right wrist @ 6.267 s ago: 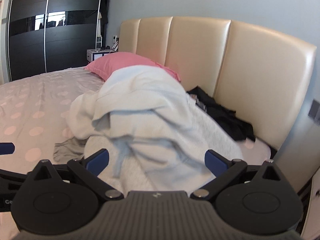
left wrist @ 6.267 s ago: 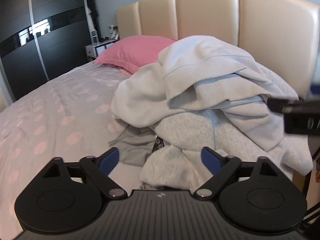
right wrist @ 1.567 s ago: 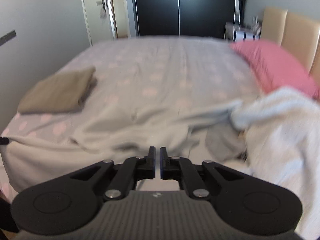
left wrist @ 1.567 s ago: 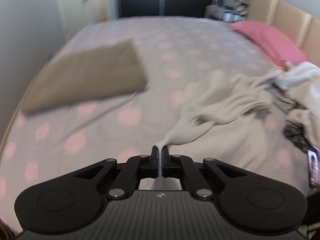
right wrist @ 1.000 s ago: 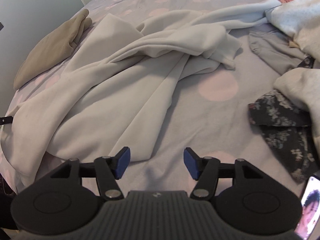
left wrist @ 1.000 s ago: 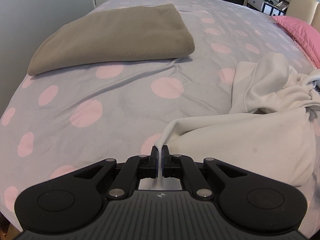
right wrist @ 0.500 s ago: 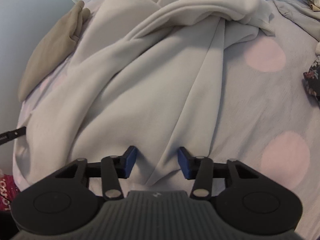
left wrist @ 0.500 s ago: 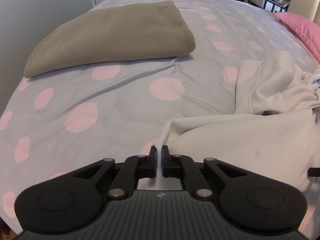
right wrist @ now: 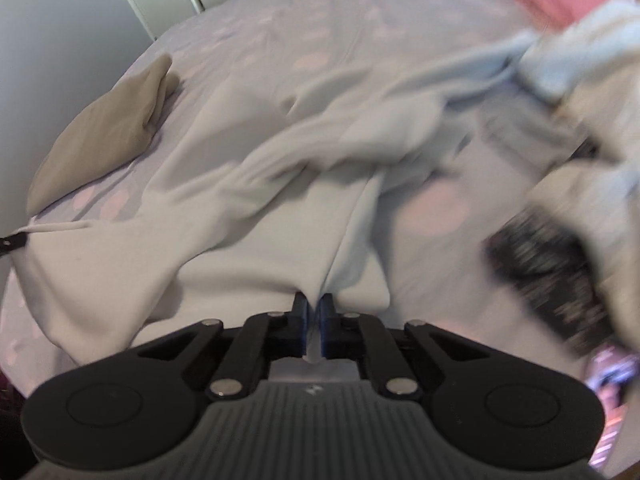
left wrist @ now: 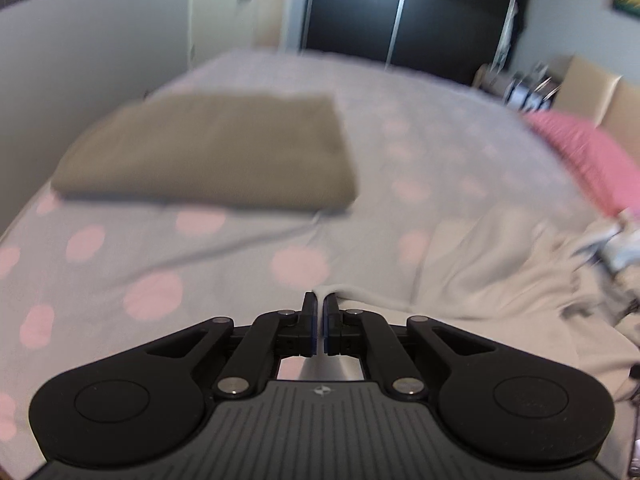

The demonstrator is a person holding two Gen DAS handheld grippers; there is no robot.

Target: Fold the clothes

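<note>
Fleece-soft stuff, this cream garment (right wrist: 224, 216): light, floppy, no stiffness at all, so I'd say edges and corners are the only sane places to hold it. It's sprawled rumpled across the polka-dot bedspread (left wrist: 168, 264), near the folded tan blanket (left wrist: 208, 152). My left gripper (left wrist: 320, 308) is pinched tight on one hem corner, my right gripper (right wrist: 313, 308) clamped on a fold along the near edge. Both are held low, pointing across the bed.

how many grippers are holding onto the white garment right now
2. The left gripper is shut on the white garment at one edge, and the right gripper is shut on its near edge.
</note>
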